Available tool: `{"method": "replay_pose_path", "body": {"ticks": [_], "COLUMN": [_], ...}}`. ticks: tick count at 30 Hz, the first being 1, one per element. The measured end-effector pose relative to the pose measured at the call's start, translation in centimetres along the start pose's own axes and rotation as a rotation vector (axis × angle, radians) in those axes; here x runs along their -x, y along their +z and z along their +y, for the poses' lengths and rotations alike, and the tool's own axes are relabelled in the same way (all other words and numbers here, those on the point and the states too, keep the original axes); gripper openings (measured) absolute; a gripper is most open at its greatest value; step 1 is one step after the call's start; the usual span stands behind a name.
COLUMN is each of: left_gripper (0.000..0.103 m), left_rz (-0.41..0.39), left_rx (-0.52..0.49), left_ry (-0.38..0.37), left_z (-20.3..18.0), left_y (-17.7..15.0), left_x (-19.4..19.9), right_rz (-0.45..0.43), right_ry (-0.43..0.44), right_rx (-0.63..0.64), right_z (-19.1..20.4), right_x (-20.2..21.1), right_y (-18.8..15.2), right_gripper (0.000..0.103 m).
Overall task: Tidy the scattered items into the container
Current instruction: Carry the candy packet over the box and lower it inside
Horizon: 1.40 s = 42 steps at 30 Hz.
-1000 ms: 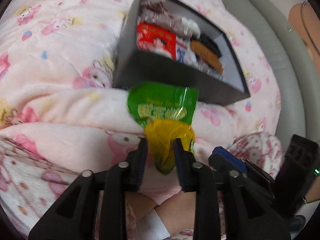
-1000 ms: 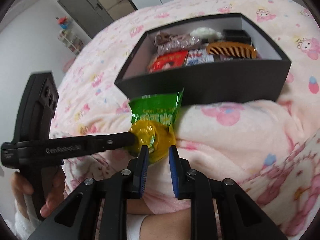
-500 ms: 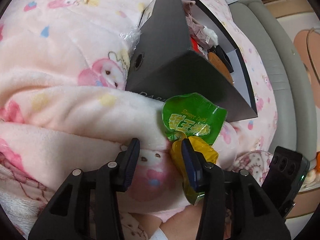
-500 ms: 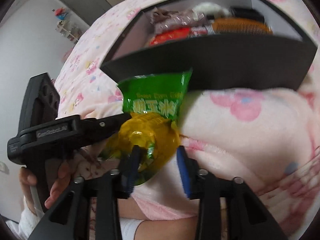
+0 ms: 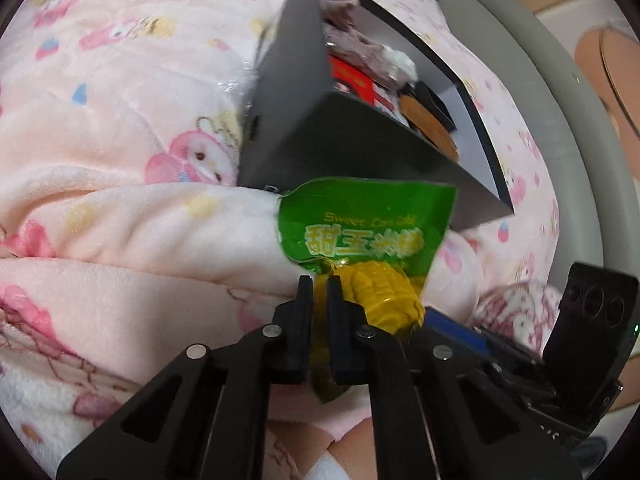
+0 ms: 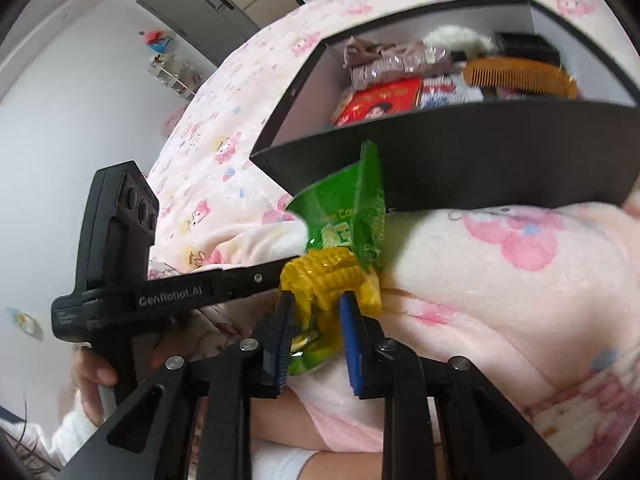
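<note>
Left wrist view: my left tongs (image 5: 317, 280) have just closed and are pressed together on the thin edge of the corn snack bag (image 5: 366, 232), at the yellow part under the green top. This bag lies on the pink blanket (image 5: 120, 220) of the bed, its green top leaning against the near wall of the black box (image 5: 340, 140). The box stands on the blanket just behind the bag, open on top. Inside I see a red packet (image 5: 350, 76), a brownish wrapper (image 5: 352, 46), sth white and fluffy (image 5: 400, 62) and a brown comb (image 5: 430, 124). At right, my right tongs come in from the side, w/ blue pads near the yellow part of the bag.

Right wrist view: my right tongs (image 6: 314, 300) have just been closing too; the blue pads (image 6: 352, 336) stand on both sides of the yellow lower part of the bag (image 6: 340, 216). The left pad touches the foil; for the right pad I cannot tell if it presses or only stands beside. My left tongs (image 6: 280, 268) reach in from the left side and meet the bag at the yellow corn. A hand (image 6: 90, 376) holds its grip at lower left. The box (image 6: 460, 160) is behind the bag, the comb (image 6: 520, 76) at the right inside.
</note>
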<state>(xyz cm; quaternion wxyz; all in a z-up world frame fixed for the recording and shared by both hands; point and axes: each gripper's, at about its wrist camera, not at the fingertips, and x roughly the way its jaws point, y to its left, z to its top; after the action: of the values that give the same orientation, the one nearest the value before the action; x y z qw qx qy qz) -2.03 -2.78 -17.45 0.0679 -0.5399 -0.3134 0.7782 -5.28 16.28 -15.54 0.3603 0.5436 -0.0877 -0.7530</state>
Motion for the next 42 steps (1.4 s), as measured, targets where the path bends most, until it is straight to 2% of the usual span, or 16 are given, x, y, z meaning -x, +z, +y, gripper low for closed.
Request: {"method": "replay_pose_path", "body": {"ticks": [2,5,7,9,10,12,13,14,17,20,22,25,31,36,39,42], "left_gripper": [0.005,0.017,0.028,0.043,0.045,0.049,0.053,0.062,0.071,0.072,0.058,0.059,0.059,0.059,0.059,0.059], "left_rz": [0.006,-0.023,-0.017,0.046,0.075,0.098,0.105,0.111,0.146,0.144,0.153,0.113,-0.010,-0.074,-0.097,-0.044], "left_rx": [0.021,0.065,0.107,0.163,0.177,0.153,0.145,0.150,0.143,0.134,0.107,0.078,-0.058,-0.123,-0.139,-0.122], "left_ry": [0.000,-0.033,-0.125,-0.268,-0.289,-0.228,-0.201,-0.201,-0.200,-0.187,-0.194,-0.185,-0.163,-0.190,-0.147,-0.135], "left_z": [0.3,1.2,2.3,3.1,3.2,2.9,2.8,2.9,2.7,2.3,1.7,0.4,-4.1,-8.2,-10.0,-10.3], "left_y": [0.2,0.8,1.1,1.5,1.6,1.7,1.7,1.7,1.7,1.5,1.0,0.7,0.8,6.2,10.0,13.3], "left_x": [0.3,1.3,2.0,1.3,0.7,-0.1,-0.5,-0.8,-1.9,-1.9,-1.8,-0.6,4.9,6.4,4.8,0.6], "right_rz": [0.020,-0.011,-0.051,-0.070,-0.060,-0.001,0.026,0.046,0.110,0.093,0.051,0.002,-0.101,-0.193,-0.173,-0.164], "right_ry": [-0.005,0.017,0.016,0.014,0.011,-0.012,-0.019,-0.028,-0.059,-0.036,-0.019,-0.028,0.045,0.040,0.043,0.069], "right_rx": [-0.048,-0.095,-0.100,-0.103,-0.103,-0.086,-0.082,-0.084,-0.081,-0.112,-0.088,-0.020,0.012,0.099,0.111,0.062], "right_z": [-0.8,-1.5,-1.5,-1.7,-1.8,-1.8,-1.9,-1.9,-2.0,-2.3,-1.9,-0.6,1.4,2.2,0.1,-3.8], "right_x": [-0.4,0.3,1.2,1.5,1.3,0.1,-0.5,-1.0,-2.5,-2.7,-1.8,-0.1,4.8,7.7,7.4,5.9], "right_y": [-0.2,-0.3,0.1,0.7,1.0,1.5,1.6,1.6,1.1,0.9,1.0,0.7,1.8,6.7,10.9,12.8], "right_gripper": [0.020,0.020,0.020,0.020,0.021,0.023,0.031,0.034,0.042,0.045,0.033,0.033,0.033,0.033,0.033,0.033]}}
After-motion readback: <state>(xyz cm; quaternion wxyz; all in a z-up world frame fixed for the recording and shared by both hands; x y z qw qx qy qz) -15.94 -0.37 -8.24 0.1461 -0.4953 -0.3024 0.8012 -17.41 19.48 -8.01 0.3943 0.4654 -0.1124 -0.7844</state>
